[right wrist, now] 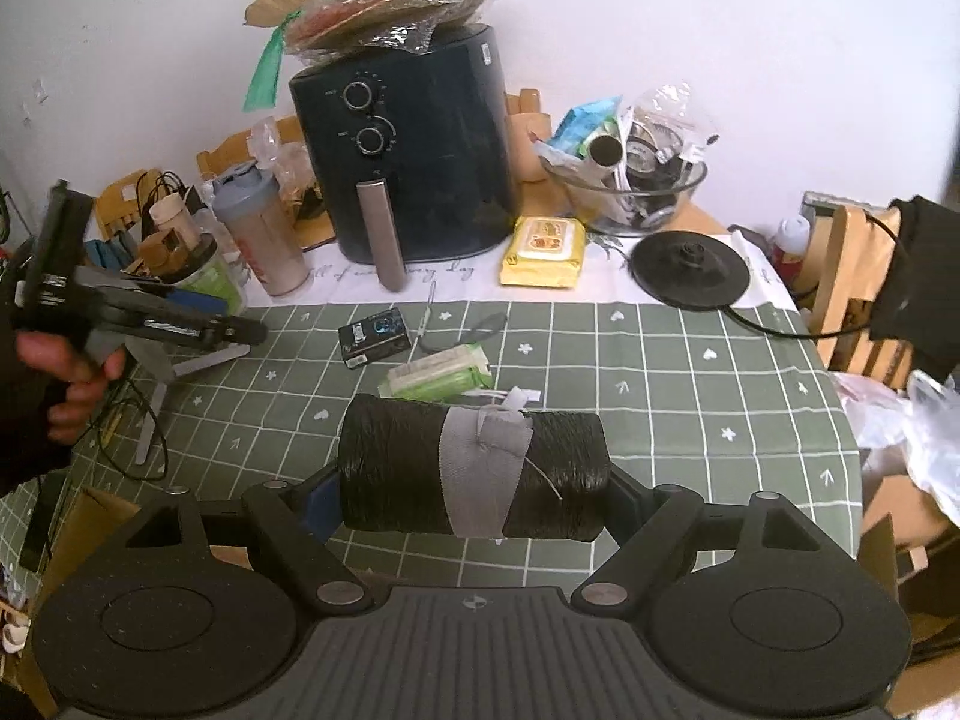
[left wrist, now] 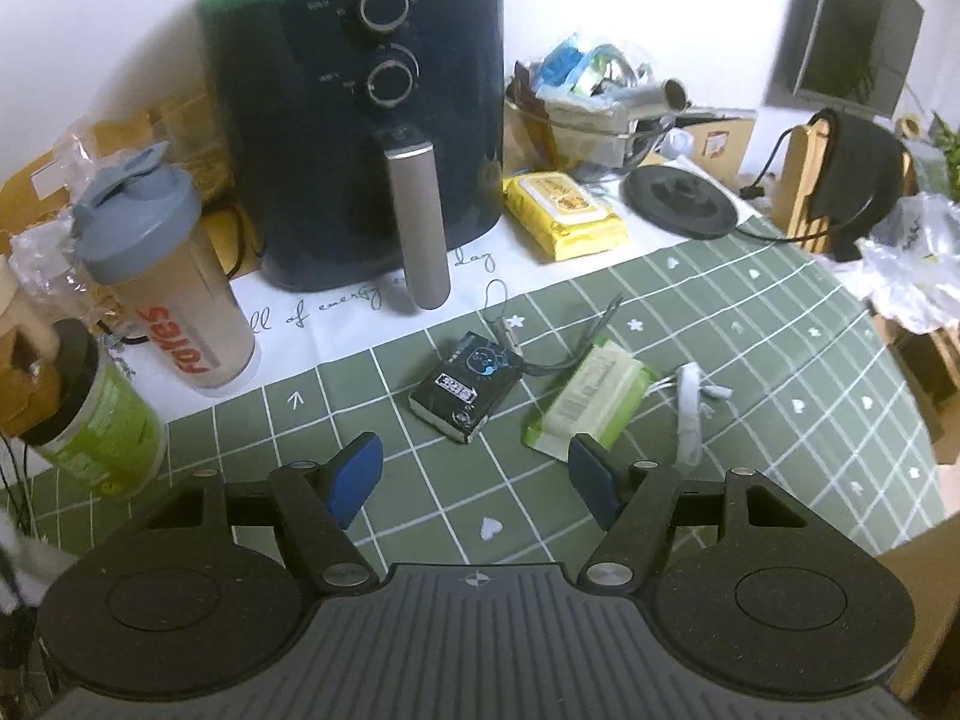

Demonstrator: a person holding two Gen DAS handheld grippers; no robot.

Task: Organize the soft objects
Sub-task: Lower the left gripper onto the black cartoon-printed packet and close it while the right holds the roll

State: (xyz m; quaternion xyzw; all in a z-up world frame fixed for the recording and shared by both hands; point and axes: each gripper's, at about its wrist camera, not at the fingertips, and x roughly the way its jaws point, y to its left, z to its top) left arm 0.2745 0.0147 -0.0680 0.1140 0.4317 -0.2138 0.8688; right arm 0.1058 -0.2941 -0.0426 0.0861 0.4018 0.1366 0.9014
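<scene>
My right gripper (right wrist: pixel 471 495) is shut on a black rolled bundle (right wrist: pixel 408 468) wrapped with a grey strap, held sideways above the green checked tablecloth (right wrist: pixel 690 420). My left gripper (left wrist: pixel 474 480) is open and empty, low over the cloth, and also shows in the right wrist view (right wrist: pixel 240 330) at the left. Ahead of it lie a small black pack (left wrist: pixel 465 387), a green tissue pack (left wrist: pixel 591 399) and a white strap (left wrist: pixel 690 414). A yellow wipes pack (left wrist: pixel 564 213) lies farther back; it shows in the right wrist view too (right wrist: pixel 543 252).
A dark air fryer (left wrist: pixel 366 120) stands at the back. A shaker bottle (left wrist: pixel 174 288) and a green canister (left wrist: pixel 96 414) stand at the left. A glass bowl of clutter (right wrist: pixel 624 192) and a black kettle base (right wrist: pixel 690 267) sit at the back right. A wooden chair (right wrist: pixel 858 294) stands at the right.
</scene>
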